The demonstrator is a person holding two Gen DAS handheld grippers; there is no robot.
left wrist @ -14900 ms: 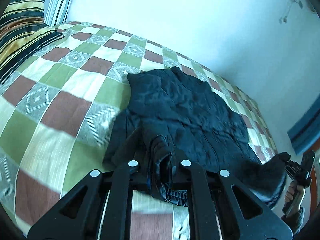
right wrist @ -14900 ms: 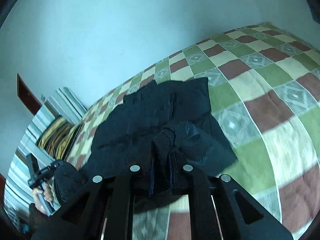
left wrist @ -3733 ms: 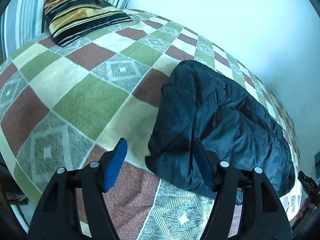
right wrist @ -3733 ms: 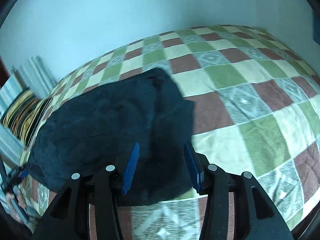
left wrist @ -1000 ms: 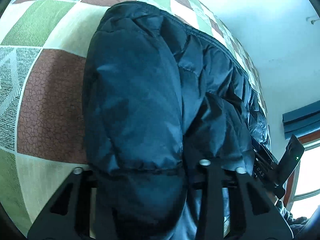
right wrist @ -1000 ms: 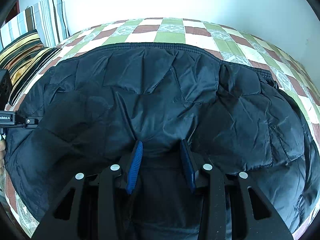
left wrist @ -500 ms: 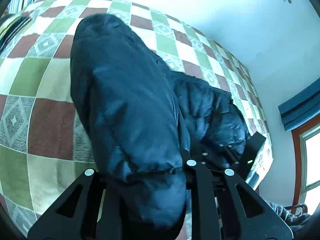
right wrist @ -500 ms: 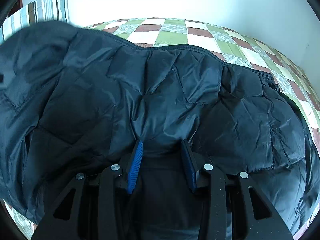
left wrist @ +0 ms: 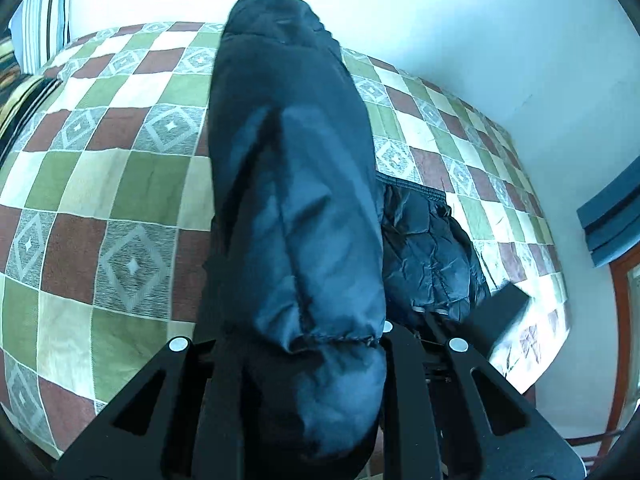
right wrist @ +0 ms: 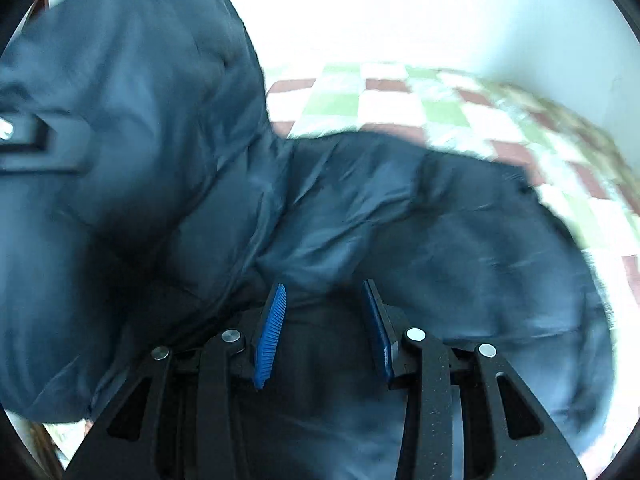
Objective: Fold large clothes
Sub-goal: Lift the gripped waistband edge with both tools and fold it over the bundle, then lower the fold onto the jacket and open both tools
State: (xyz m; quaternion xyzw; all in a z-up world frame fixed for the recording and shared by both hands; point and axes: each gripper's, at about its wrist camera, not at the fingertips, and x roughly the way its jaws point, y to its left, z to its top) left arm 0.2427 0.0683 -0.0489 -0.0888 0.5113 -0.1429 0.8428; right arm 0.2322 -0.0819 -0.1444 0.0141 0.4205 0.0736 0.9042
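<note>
The dark navy puffer jacket (left wrist: 296, 208) is lifted off the bed at one end and drapes over my left gripper (left wrist: 304, 344), which is shut on it; its fingertips are hidden under the fabric. The rest of the jacket (left wrist: 432, 256) lies bunched on the bed to the right. In the right wrist view the jacket (right wrist: 360, 216) fills most of the frame, and my right gripper (right wrist: 326, 320) has its blue pads (right wrist: 272, 328) apart with dark fabric between them. The left gripper's body (right wrist: 36, 140) shows at the left edge there.
The bed has a checked green, brown and cream cover (left wrist: 120, 200). Striped pillows (left wrist: 36, 28) sit at the far left. A white wall (left wrist: 480, 20) runs behind the bed. A blue curtain and a window frame (left wrist: 616, 232) are at the right.
My left gripper has lifted its end of the jacket higher and swung it over toward the right. The right wrist view has shifted and blurred, with the raised fold now looming at its left.
</note>
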